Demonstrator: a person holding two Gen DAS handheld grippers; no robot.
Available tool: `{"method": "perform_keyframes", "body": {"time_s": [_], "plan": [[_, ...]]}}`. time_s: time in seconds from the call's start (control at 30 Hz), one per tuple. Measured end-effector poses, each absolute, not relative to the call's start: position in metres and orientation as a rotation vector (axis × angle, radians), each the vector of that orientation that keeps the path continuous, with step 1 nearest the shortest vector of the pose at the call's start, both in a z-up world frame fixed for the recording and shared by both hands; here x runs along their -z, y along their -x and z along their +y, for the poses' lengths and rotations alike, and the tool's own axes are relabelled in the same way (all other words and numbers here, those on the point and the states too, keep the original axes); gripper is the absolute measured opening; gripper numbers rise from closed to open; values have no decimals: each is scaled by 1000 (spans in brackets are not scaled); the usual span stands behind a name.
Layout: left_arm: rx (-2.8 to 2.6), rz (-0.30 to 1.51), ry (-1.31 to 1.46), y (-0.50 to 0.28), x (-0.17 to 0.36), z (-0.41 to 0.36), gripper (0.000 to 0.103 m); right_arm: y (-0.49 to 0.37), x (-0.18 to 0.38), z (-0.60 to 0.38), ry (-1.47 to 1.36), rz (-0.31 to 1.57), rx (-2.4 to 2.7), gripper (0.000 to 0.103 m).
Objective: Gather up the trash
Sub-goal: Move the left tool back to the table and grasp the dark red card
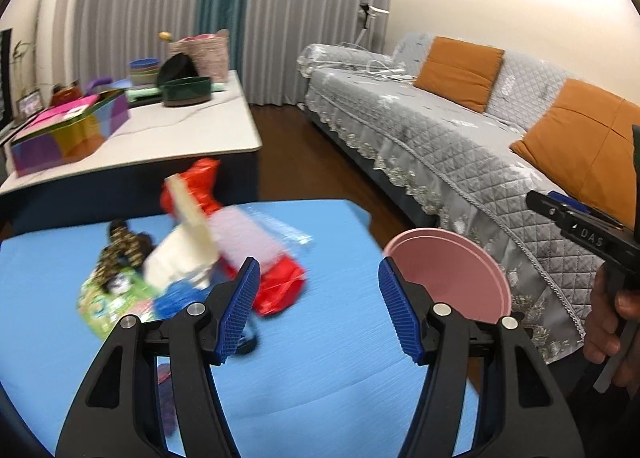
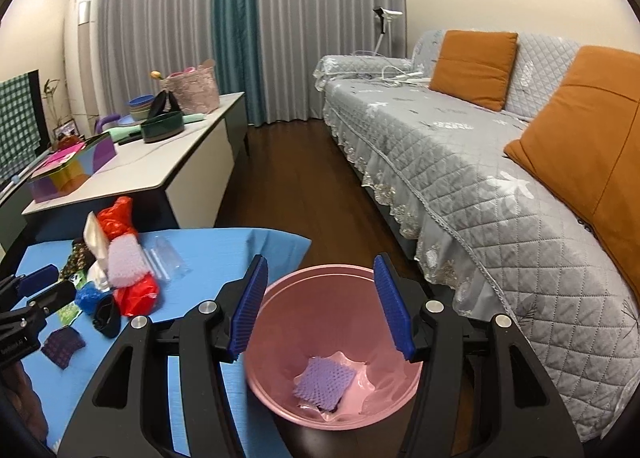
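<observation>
While the heap of trash (image 1: 192, 254) lies on the blue-covered worktop (image 1: 320, 378), it sits ahead and to the left of the left gripper (image 1: 318, 310), beyond its blue ribbed pads and not between them. In that heap are a crumpled red plastic bag (image 1: 280, 286), a cream paper bag (image 1: 188, 242), a lilac foam net sleeve (image 1: 248, 234), a clear plastic wrapper (image 1: 288, 232), a green printed packet (image 1: 108, 306), a dark patterned wrapper (image 1: 120, 246) and a blue crumpled piece (image 1: 176, 298); this view is blurred, so finer detail cannot be told. The left gripper's jaws stand fairly wide apart with nothing between them, touching nothing. The right gripper (image 2: 320, 308) hangs over the round pink plastic waste bin (image 2: 280, 398), which stands on the dark wooden floor (image 2: 304, 194) just beside the worktop's edge; its jaws are likewise fairly wide and empty, framing the bin's mouth without touching its rim. Inside the bin, at the bottom, lies a purple foam net piece (image 2: 324, 380) on a pale plastic liner. From the right wrist view the same heap lies well to the left of the right jaws, with a small dark purple checked piece (image 2: 62, 346) and a black crumpled item (image 2: 106, 314) nearer on the blue cover. A grey quilted sofa (image 2: 480, 178) with orange cushions (image 2: 474, 66) runs along the right.
</observation>
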State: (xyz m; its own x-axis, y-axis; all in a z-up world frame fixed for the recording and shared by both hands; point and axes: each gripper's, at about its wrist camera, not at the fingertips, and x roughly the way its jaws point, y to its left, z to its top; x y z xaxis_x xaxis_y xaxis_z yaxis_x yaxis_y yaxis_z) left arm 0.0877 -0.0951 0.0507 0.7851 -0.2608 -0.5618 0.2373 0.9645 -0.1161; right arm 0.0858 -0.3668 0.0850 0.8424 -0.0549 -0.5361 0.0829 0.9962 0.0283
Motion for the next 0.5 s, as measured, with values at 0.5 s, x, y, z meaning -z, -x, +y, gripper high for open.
{"method": "perform_keyframes", "body": {"time_s": [0.5], "plan": [[79, 646, 114, -66, -12, 3, 61, -91, -86, -328, -97, 557, -6, 48]]}}
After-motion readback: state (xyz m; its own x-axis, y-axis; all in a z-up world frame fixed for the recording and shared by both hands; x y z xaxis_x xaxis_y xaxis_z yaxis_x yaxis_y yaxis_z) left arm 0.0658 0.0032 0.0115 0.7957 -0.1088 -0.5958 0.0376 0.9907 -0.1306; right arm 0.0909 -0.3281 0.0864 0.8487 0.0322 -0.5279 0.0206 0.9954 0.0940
